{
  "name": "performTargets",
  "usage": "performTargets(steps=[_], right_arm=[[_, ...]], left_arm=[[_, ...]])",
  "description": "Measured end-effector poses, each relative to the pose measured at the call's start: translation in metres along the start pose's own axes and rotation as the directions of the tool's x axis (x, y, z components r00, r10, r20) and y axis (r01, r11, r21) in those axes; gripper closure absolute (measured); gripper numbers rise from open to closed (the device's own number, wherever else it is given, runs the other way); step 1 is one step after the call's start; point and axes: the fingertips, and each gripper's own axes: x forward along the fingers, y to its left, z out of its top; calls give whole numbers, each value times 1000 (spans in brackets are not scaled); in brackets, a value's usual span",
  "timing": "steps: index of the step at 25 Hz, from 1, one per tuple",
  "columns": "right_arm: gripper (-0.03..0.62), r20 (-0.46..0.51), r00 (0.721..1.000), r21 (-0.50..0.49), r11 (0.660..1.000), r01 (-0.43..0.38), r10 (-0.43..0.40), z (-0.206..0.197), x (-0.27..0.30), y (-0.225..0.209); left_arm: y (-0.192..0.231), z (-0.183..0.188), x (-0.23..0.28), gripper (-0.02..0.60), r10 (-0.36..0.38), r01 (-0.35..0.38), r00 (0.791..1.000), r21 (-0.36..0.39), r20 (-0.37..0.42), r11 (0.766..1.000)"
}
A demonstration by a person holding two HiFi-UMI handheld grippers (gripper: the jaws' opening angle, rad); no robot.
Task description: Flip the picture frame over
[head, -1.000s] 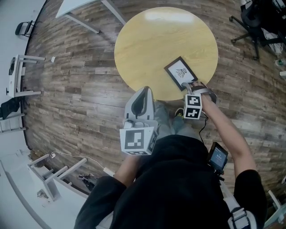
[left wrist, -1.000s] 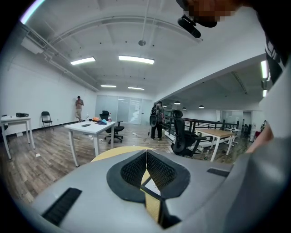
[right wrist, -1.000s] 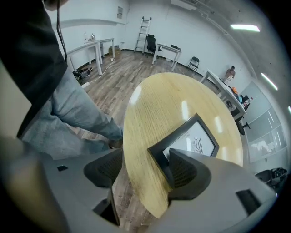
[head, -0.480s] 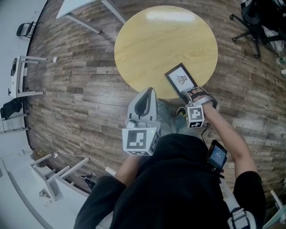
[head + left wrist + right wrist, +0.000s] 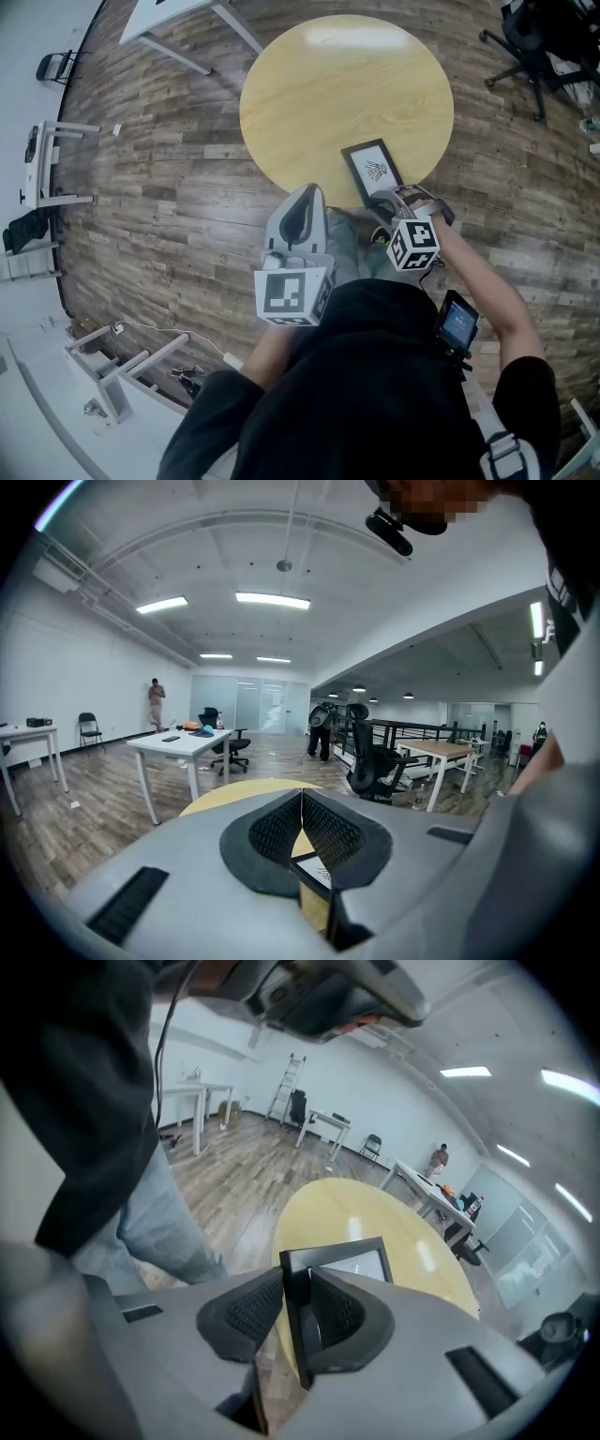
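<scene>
The black picture frame point(image 5: 372, 169) with a white print lies picture side up at the near edge of the round yellow table point(image 5: 319, 84). My right gripper point(image 5: 382, 201) has just been closing and is now shut on the frame's near edge. In the right gripper view the frame point(image 5: 352, 1262) stands between the pads, its near edge raised off the table point(image 5: 375, 1213). My left gripper point(image 5: 302, 193) hovers just off the table's near edge with nothing in it; its pads meet in the left gripper view point(image 5: 301, 819). The frame point(image 5: 315, 873) shows just beyond them.
A black office chair point(image 5: 532, 42) stands at the far right. A white desk point(image 5: 178, 17) is at the far left, and more white furniture point(image 5: 37, 159) lines the left wall. Wooden floor point(image 5: 169, 187) surrounds the table. My legs point(image 5: 352, 253) are against the table's near edge.
The right gripper's jaws closed on the frame's near edge and rose, tilting and turning the frame towards me. The left gripper stayed put.
</scene>
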Motion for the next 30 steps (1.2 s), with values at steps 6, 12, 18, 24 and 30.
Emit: performTargets(steps=[6,12,18,24,30], right_arm=[[498,337,941,333,933,-138,19,58,-37,-38],[502,550,825,715,584,-385,-130,60,-57,-91],[502,549,774,836,227,-500,-315,20,-69,-122],[505,473,778,867,60,-495,-412,-22,-73,-128],[508,381,825,909,7,-416,-418,-50,-65,-126]], left_arm=[[7,8,-2,558,14,-14,1000,5,14,1000],[12,15,3,558,19,-19,1000,16,22,1000],[14,18,2,558,17,-17,1000,21,21,1000],[11,20,2,558,6,-6,1000,32,18,999],[10,17,7,558,-6,5,1000,32,7,999]])
